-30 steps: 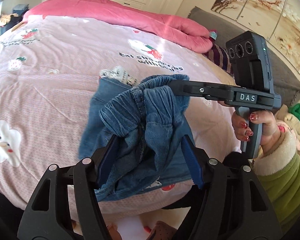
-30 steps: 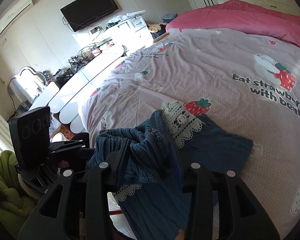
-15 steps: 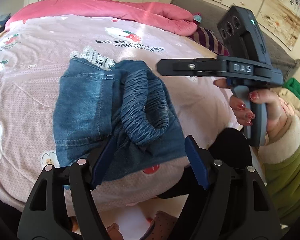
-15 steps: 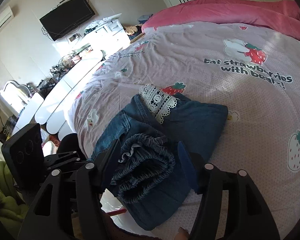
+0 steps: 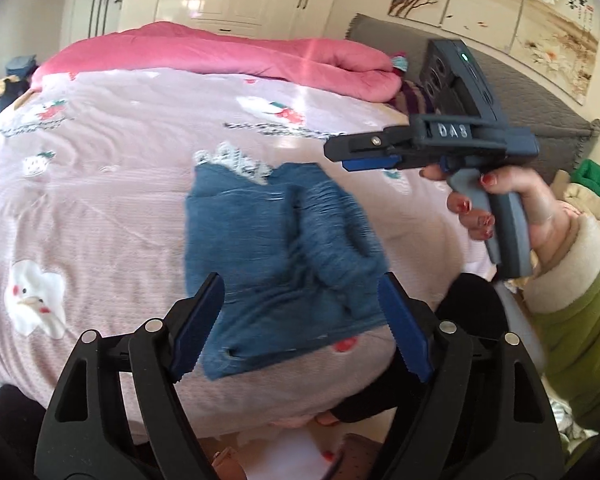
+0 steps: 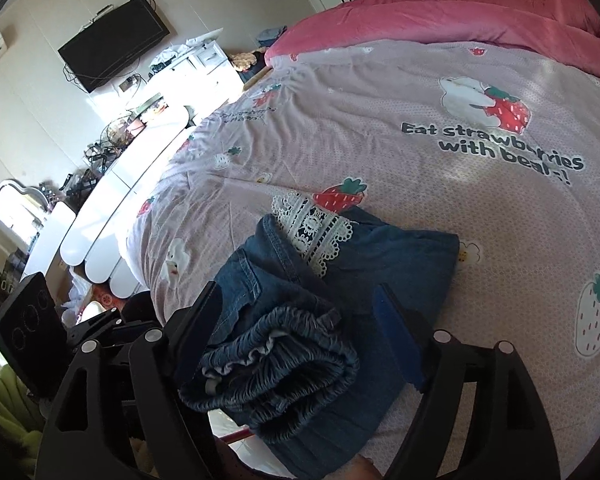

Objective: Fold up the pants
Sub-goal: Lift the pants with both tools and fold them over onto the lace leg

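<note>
The blue denim pants (image 5: 276, 256) lie folded into a small bundle on the pink quilt near the bed's front edge, with white lace trim (image 5: 236, 162) at the far end. In the right wrist view the pants (image 6: 332, 300) show their gathered elastic waistband (image 6: 276, 364) folded on top. My left gripper (image 5: 300, 324) is open and empty, held above the near end of the bundle. My right gripper (image 6: 300, 336) is open and empty, hovering over the waistband; it also shows in the left wrist view (image 5: 364, 152), above the bundle's right side.
The bed's pink strawberry-print quilt (image 6: 380, 120) stretches beyond the pants, with a rolled pink duvet (image 5: 228, 56) at its far side. A grey headboard (image 5: 540, 92) is at the right. A white dresser (image 6: 112, 208) and a wall TV (image 6: 112, 44) stand beside the bed.
Both grippers let go of the pants and drew back. The waistband end, held up a second ago, now lies folded on the bundle on the quilt.
</note>
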`<state>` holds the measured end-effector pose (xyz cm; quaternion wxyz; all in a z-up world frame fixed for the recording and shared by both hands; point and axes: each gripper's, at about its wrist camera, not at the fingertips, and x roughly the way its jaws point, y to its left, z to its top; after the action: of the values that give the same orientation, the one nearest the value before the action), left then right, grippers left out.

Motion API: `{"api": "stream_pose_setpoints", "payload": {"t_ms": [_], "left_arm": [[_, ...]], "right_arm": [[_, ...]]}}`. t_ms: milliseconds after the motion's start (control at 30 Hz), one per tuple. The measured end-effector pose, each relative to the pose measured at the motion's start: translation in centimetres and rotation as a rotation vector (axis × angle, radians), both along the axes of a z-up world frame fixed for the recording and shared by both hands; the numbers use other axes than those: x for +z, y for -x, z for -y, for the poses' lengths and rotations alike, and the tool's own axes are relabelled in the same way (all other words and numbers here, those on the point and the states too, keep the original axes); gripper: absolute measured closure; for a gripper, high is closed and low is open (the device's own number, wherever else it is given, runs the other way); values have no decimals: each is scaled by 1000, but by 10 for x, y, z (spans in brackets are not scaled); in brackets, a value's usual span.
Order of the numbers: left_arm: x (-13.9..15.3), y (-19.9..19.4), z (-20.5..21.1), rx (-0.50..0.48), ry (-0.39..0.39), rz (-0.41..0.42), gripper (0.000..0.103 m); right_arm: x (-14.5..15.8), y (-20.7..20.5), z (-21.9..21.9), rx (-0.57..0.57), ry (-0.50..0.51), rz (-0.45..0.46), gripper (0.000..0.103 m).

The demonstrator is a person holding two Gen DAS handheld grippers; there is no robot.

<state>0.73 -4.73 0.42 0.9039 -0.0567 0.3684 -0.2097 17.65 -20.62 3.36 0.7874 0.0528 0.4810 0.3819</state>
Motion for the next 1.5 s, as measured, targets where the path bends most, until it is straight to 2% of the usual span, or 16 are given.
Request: {"api": "stream_pose_setpoints", "payload": {"t_ms": [33,67,200,333,433,467,500,533,633,800,1000,1167,1233,1400,1467,1500], "left_arm": [[-3,-1,0,-9,1,-7,47],[-4,-2,1,-21,-6,-7,52],[-3,1,25,-102,-64,41,69],[-14,5,52,-169,-169,69,71],[-25,7,56,-191,-173,42,78],[-28,5,57,-196,-172,37,78],[-31,7,58,-206,-176,33,79],[-32,8,59,-210,-184,33,83],[-36,6,53,-206,-173,31,83],[-36,-1,43,-171,-152,23,83],[-50,-8,47,-178,-145,-35,83],[-52,-10,44,-176,-122,-56,83],[-47,-6,39,-179,-108,-57,83],[-22,5,19,-181,-45,-40,83],[-13,8,11,-166,-32,-25,76],[-8,8,5,-151,-26,-23,69]], "right_arm": [[-4,-7,-5,0,14,-20,27],[-8,-15,-11,0,28,-42,27],[-22,-36,-36,32,119,-80,54],[-34,-34,-61,126,206,-92,60],[-41,-24,-72,182,273,-82,61],[-43,-21,-74,194,286,-75,67],[-45,-19,-77,208,298,-65,82],[-45,-16,-79,214,308,-52,90],[-33,-13,-89,212,346,29,95],[-13,-24,-120,246,365,123,96],[-34,-35,-138,283,408,144,96],[-33,-33,-120,248,319,146,91],[-17,-32,-104,206,258,153,80],[23,-17,-59,120,144,203,70],[31,-6,-44,103,120,220,70],[34,1,-37,100,108,225,70]]}}
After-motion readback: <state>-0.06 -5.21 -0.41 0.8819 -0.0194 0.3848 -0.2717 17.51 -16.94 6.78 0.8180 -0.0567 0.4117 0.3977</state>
